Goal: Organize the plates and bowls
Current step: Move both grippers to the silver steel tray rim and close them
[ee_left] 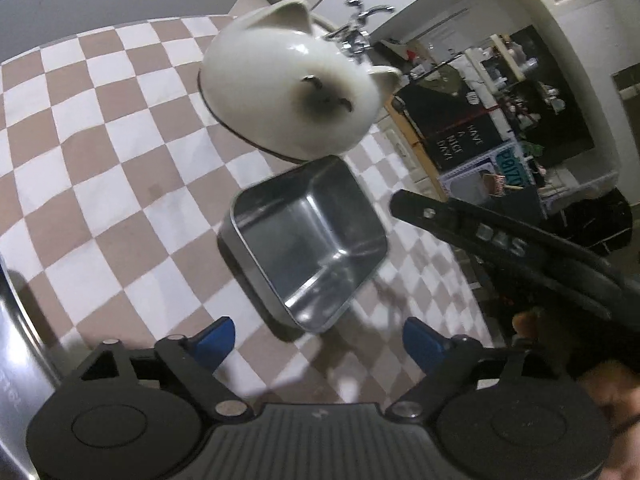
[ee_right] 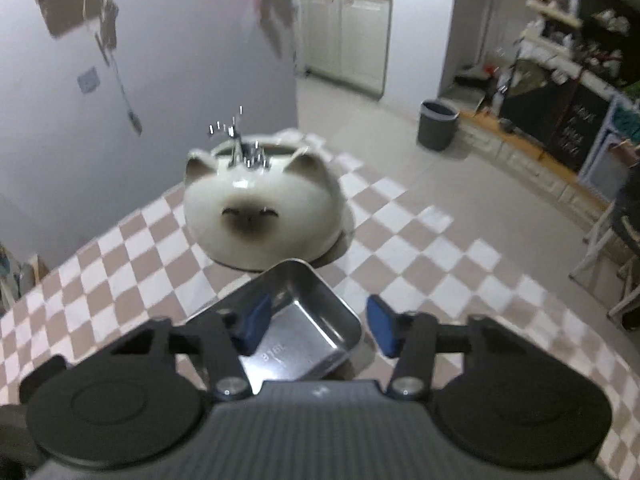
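Reaching for the tin (ee_right: 298, 320), just at 6 o'clock of the cat bowl (ee_right: 260, 204) on the checked counter (ee_right: 420, 264). Right claw (ee_right: 320, 330) part open astride the near rim, gripping nothing; left claw (ee_left: 318, 344) wide, empty. Next, probably: lower, pinch the rim. Kitchen cabinets (ee_right: 344, 20) and bin (ee_right: 438, 124) beyond.

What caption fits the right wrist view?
Right gripper open astride the steel tray's rim, cat bowl beyond on checkered cloth.
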`<state>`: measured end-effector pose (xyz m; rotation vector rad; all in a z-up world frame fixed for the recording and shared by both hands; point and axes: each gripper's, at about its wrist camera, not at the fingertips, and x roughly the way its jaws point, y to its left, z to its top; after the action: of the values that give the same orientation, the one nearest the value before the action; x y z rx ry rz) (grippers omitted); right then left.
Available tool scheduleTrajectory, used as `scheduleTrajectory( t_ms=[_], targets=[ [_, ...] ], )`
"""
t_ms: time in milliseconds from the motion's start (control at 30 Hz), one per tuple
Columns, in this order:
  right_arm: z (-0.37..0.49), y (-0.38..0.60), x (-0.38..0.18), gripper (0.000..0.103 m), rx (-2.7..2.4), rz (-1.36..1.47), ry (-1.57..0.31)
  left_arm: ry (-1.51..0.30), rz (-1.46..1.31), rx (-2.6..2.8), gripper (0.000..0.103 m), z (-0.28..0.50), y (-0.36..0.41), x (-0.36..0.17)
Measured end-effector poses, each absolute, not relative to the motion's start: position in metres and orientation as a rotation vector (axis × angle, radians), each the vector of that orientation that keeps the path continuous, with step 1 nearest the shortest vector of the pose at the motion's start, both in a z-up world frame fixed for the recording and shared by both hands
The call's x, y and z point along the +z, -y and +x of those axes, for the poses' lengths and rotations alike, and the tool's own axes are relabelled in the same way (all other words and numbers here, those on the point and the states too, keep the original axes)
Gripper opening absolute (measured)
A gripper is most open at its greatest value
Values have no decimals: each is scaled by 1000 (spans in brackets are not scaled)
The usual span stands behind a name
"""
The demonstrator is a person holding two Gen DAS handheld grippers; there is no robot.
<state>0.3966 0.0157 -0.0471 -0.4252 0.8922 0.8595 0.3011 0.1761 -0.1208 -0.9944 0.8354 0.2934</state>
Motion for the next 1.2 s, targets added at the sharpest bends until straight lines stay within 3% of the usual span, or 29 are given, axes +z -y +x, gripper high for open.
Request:
scheduleTrajectory(
  t_ms=[233,367,400,467,500,633,800,1200],
  targets=[
    [415,-49,-83,45,875,-486,-953,-853,-1003,339,72,305,-200,-138],
    [418,-56,-95,40,849,-515,-946,-866,-993,294,52,312,-201,-143],
    [418,-54,-95,38,844,-524,-942,-872,-984,283,45,314,-199,-143],
    [419,-51,-95,18,826,-535,-926,-880,-960,263,34,317,-197,-143],
    [421,-49,-96,17,819,-531,-928,-883,-950,265,31,318,-197,-142],
    [425,-37,-100,11,807,-543,-938,-874,-950,290,27,316,-203,-142],
    [418,-8,-103,5,785,-512,-967,-860,-888,303,13,317,-209,-140],
    [378,77,-98,7,701,-206,-1035,-890,-615,132,9,331,-194,-121]
  ],
)
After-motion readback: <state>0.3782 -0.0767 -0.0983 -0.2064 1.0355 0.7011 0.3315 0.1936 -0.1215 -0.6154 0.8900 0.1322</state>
